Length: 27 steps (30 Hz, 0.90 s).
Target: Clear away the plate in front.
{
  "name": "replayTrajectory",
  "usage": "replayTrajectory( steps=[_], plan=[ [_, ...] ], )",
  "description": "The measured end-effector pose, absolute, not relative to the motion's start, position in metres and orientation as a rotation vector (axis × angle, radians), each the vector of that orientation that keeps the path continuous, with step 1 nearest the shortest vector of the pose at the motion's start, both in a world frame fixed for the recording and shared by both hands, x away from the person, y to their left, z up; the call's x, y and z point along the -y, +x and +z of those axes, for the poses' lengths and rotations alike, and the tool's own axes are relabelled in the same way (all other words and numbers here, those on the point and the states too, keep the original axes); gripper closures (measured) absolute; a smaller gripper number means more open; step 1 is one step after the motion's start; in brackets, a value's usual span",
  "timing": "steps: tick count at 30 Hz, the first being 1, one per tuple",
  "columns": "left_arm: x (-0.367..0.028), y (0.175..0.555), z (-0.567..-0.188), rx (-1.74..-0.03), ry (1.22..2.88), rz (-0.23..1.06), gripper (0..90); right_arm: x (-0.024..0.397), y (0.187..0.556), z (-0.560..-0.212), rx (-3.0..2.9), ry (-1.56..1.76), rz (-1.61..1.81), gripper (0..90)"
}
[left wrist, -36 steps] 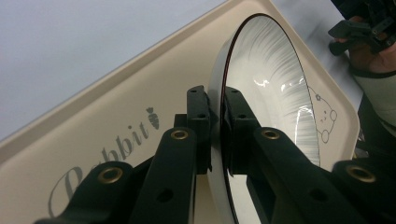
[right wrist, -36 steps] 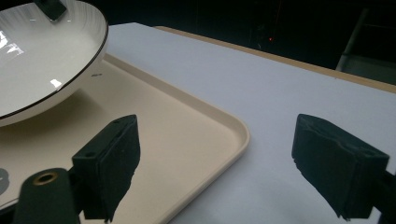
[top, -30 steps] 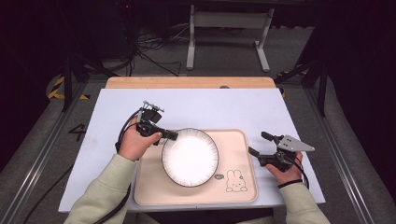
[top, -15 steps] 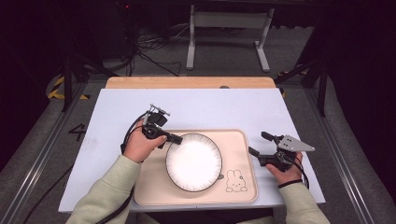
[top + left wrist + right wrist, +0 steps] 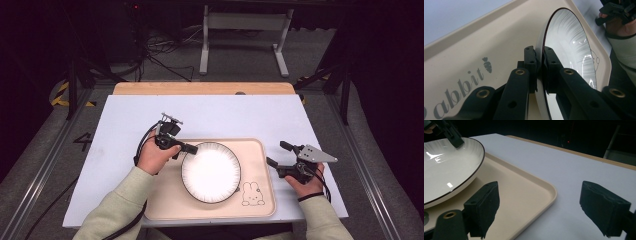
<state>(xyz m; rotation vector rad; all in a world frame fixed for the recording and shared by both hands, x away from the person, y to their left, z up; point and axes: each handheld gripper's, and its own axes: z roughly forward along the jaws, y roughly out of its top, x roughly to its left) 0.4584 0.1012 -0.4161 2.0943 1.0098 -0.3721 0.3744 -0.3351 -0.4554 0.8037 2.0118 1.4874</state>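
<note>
on one beige tray point(image 5: 260, 200), one white plate point(image 5: 211, 172), left hand-held gripper point(image 5: 192, 148) grasping its rim, right hand-held gripper point(image 5: 275, 154) released

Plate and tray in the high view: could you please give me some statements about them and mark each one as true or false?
1. The left tongs are shut on the rim of the plate. True.
2. The plate is on the bare table, away from the tray. False: it is over the tray.
3. The right tongs grip the tray's edge. False: they are open beside the tray's right edge and grip nothing.
4. A rabbit drawing is printed on the tray, close to the plate. True.
</note>
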Motion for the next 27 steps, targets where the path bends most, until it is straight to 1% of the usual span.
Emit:
replayTrajectory(
  steps=[19,27],
  plan=[
    [-0.100,0.463,-0.430,-1.044,2.097,-0.387,84.3,0.335,0.374,-0.455,-2.010,0.804,1.488,16.6],
    [-0.096,0.461,-0.433,-1.062,2.124,-0.333,83.9,0.335,0.374,-0.455,-2.012,0.802,1.488,16.6]
  ],
)
